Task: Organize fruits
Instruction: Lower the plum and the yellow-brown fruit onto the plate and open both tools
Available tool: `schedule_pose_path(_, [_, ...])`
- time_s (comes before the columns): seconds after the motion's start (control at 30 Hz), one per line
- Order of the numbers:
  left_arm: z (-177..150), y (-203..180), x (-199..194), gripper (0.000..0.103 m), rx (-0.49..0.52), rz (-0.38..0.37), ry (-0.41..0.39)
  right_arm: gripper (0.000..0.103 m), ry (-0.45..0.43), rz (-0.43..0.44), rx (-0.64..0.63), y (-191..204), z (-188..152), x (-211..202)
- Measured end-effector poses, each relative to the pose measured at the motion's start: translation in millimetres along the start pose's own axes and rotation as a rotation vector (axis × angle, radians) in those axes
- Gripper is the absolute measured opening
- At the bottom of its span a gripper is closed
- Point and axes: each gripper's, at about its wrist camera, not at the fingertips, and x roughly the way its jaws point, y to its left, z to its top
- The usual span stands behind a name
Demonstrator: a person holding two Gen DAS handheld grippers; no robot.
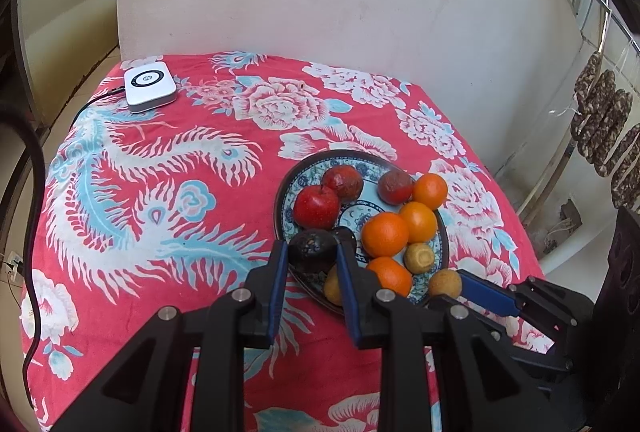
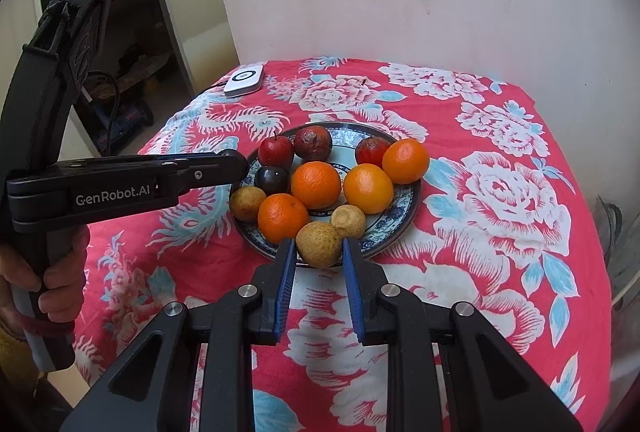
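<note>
Both grippers are clamped on fruit at the plate (image 2: 400,220) near the table's front edge: left gripper (image 1: 312,252) on a dark plum (image 1: 310,248), right gripper (image 2: 319,246) on a tan fruit (image 2: 319,244).

White device (image 1: 149,89) with black cable (image 1: 86,105) at far corner of floral tablecloth (image 1: 160,167); sausages (image 1: 604,119) hanging right.

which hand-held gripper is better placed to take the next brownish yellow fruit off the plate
Right. The right hand-held gripper already brackets a round brownish yellow fruit at the near rim of the blue patterned plate. The left hand-held gripper is around a dark, nearly black round fruit.
</note>
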Motion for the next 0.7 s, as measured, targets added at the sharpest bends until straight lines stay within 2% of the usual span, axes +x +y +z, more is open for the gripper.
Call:
schedule_pose_path(0.53, [-0.5,-3.2,4.9,0.027,0.024,0.005,-0.005,0.025,0.009,0.002,0.008,-1.3,1.5,8.3])
schedule_pose_path(0.7, [0.4,-2.9,4.0,0.037,0.025,0.004,-0.012,0.025,0.006,0.003,0.012,-2.6,0.9,8.5])
